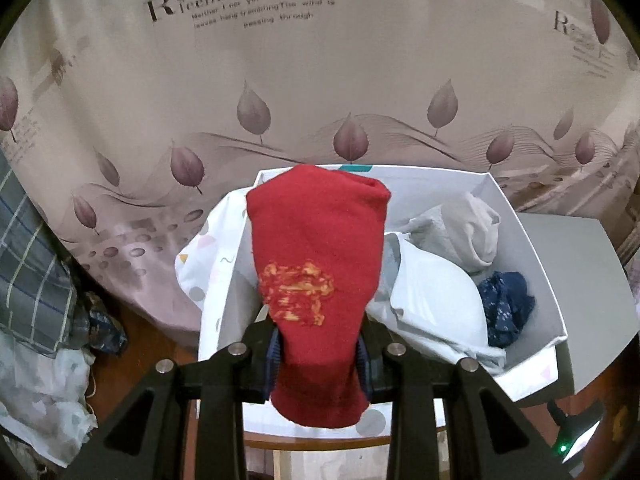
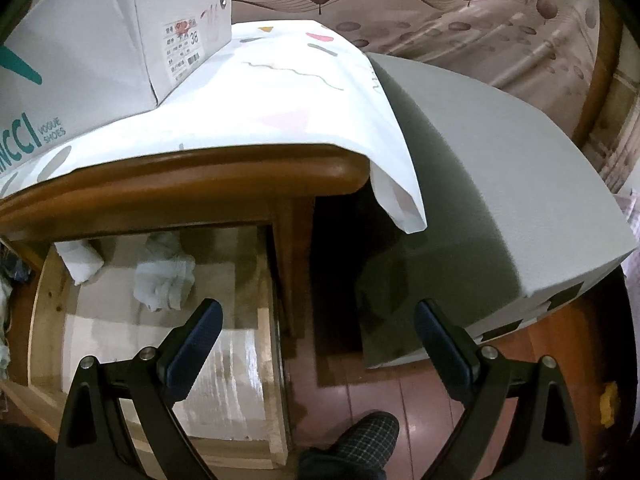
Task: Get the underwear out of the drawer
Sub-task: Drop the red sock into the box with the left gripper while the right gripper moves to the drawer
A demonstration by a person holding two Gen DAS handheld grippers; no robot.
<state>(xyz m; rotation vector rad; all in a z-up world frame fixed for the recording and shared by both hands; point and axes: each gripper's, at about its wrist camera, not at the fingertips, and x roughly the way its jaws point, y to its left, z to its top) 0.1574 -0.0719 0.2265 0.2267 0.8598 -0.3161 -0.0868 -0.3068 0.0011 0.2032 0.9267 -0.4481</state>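
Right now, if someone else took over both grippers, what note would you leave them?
Left gripper: shut on the red garment, held above the white shoebox, which already holds several pieces.
Right gripper: open, holding nothing, above the open wooden drawer.
Done: red piece is out of the drawer.
Left: drop it in the box; a pale bundle and a white roll remain in the drawer.

Shoebox (image 2: 80,40) lettering cut off left.

One red garment (image 1: 316,280) is hanging above one white box (image 1: 532,280) that is holding three garments; two pale garments are lying in one drawer (image 2: 52,300).
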